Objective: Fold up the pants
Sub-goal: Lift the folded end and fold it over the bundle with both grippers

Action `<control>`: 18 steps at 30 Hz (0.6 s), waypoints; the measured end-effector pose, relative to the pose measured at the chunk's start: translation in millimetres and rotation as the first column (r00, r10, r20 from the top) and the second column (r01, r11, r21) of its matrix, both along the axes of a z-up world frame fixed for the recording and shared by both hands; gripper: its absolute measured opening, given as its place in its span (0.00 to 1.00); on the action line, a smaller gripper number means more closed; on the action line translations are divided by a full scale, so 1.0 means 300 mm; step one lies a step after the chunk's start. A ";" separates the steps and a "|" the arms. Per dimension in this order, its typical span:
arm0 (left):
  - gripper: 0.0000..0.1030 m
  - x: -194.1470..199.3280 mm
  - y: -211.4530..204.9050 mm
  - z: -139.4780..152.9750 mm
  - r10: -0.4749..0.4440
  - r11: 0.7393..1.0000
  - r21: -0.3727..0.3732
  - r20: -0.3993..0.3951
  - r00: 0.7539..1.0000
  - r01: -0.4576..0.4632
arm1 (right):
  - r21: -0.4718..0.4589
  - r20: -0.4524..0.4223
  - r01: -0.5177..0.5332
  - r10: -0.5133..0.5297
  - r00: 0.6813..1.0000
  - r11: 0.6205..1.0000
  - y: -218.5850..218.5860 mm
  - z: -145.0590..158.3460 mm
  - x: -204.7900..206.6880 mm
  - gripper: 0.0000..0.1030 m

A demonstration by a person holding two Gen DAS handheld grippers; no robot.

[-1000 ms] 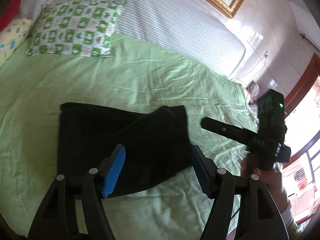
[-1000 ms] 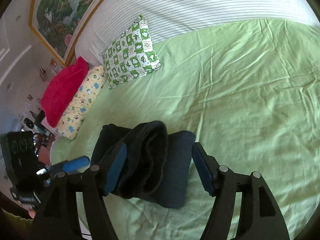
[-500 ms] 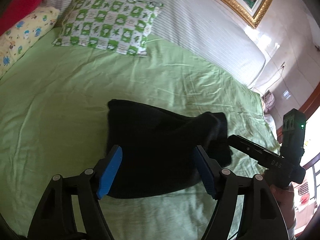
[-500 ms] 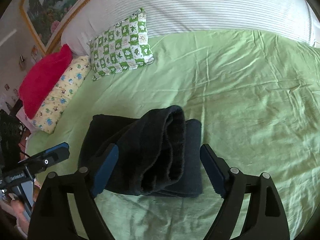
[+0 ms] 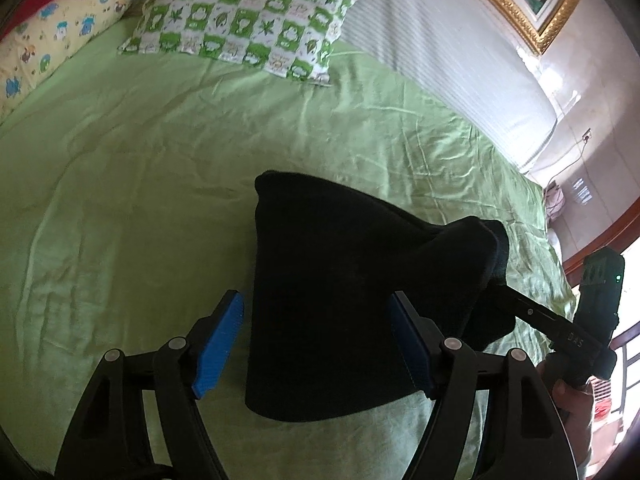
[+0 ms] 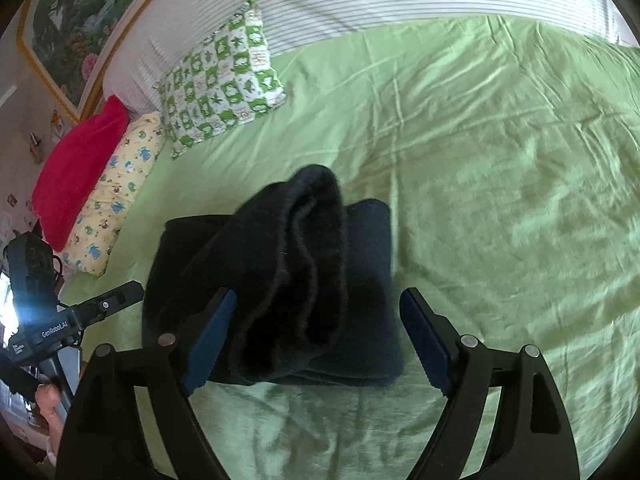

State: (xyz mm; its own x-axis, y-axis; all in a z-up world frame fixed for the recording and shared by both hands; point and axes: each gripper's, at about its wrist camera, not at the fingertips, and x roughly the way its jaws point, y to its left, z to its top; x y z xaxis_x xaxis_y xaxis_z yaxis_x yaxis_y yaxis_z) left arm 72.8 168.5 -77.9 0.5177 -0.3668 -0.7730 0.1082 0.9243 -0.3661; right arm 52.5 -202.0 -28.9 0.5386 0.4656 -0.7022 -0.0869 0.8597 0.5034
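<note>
Finishing the last fold of dark pants [image 6: 280, 288] lying bundled on the green bed [image 6: 500, 160], both claws, left claw [image 5: 316, 344] and right claw [image 6: 316, 340], spread wide and holding nothing, likely needing the raised flap pressed flat next

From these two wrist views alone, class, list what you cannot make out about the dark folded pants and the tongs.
- Dark folded pants: left wrist view shows a featureless black mass; layers unreadable.
- Pants' underside on the green bedsheet: hidden by the raised fold in the right wrist view.
- Right tongs: tip buried in the fabric in the left wrist view.
- Left tongs: the second finger is not distinguishable in the right wrist view.
</note>
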 end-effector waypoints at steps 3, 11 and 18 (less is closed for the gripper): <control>0.72 0.016 -0.008 -0.023 0.000 1.000 0.007 -0.014 1.000 0.001 | -0.014 -0.011 0.018 -0.018 1.000 1.000 -0.022 -0.021 0.002 0.81; 0.74 0.043 -0.017 -0.058 0.001 1.000 0.010 -0.038 0.999 0.000 | 0.044 -0.007 0.029 -0.029 1.000 0.999 -0.052 -0.028 0.003 0.81; 0.75 0.065 -0.034 -0.078 -0.003 1.000 0.017 -0.054 0.999 0.004 | 0.074 -0.025 -0.016 0.018 1.000 0.997 0.005 -0.051 0.019 0.81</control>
